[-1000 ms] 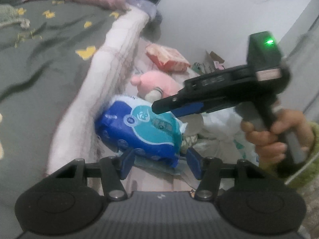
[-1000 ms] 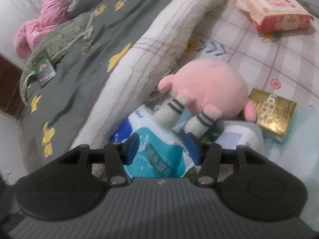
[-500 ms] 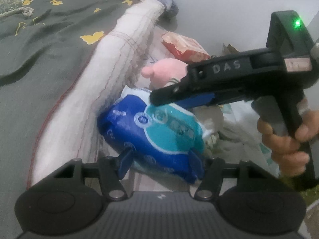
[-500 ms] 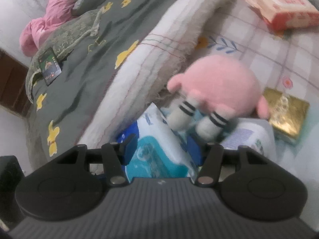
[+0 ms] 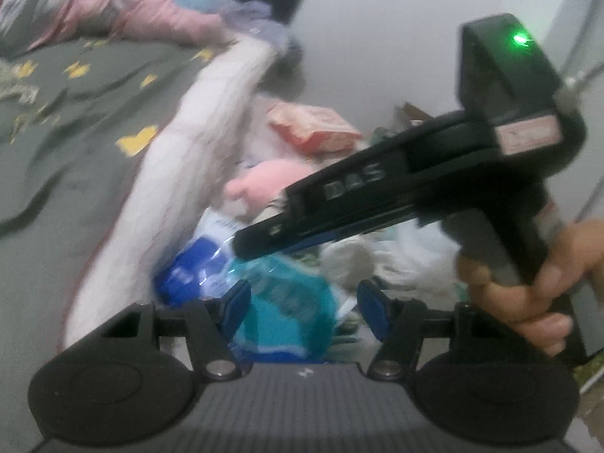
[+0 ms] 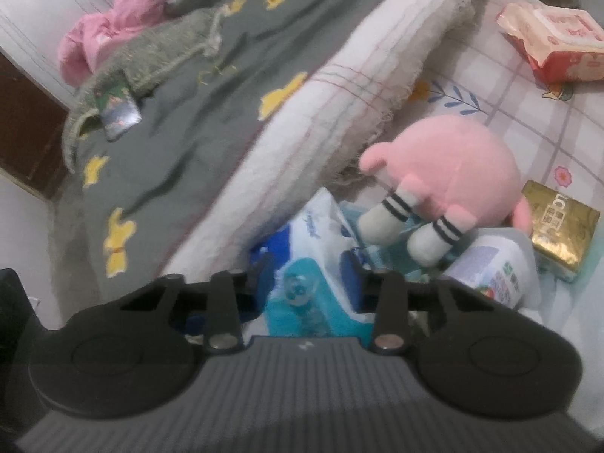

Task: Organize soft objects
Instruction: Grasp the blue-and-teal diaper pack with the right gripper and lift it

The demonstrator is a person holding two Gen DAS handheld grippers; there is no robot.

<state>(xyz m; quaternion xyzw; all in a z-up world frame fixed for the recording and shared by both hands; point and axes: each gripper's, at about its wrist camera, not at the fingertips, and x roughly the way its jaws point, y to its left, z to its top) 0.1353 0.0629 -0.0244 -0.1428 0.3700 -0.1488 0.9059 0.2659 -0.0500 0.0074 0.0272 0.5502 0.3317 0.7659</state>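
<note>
Plainly, the sorting has barely begun. The big bed with its grey-green quilt dotted with yellow shapes (image 6: 196,124) and its thick white folded edge (image 5: 181,173) fills the left of both views, and the soft things lie jumbled in the gap beside it on a pale checked sheet (image 6: 528,120). Nothing looks gathered or stacked, so I judge nearly all of the work is left.

Largest in the jumble is the blue, teal and white plastic pack of soft goods (image 6: 317,264), lying against the bed's edge. The round pink plush toy with striped socks (image 6: 449,173) lies on it. Beside them sit a white printed pack (image 6: 498,268), a gold foil packet (image 6: 562,230) and, further off, an orange-pink tissue pack (image 6: 555,41).

The right gripper (image 6: 309,275) is closing, its jaws astride the pack's upper crinkled end; whether the pads already press it I cannot tell. The left gripper (image 5: 302,302) stands spread over the pack's teal end, not visibly touching it.

Only the left view shows the right tool from outside, held by a hand (image 5: 540,287), and crumpled white plastic bags (image 5: 396,260). Only the right view shows the gold packet and the toy's socks.
</note>
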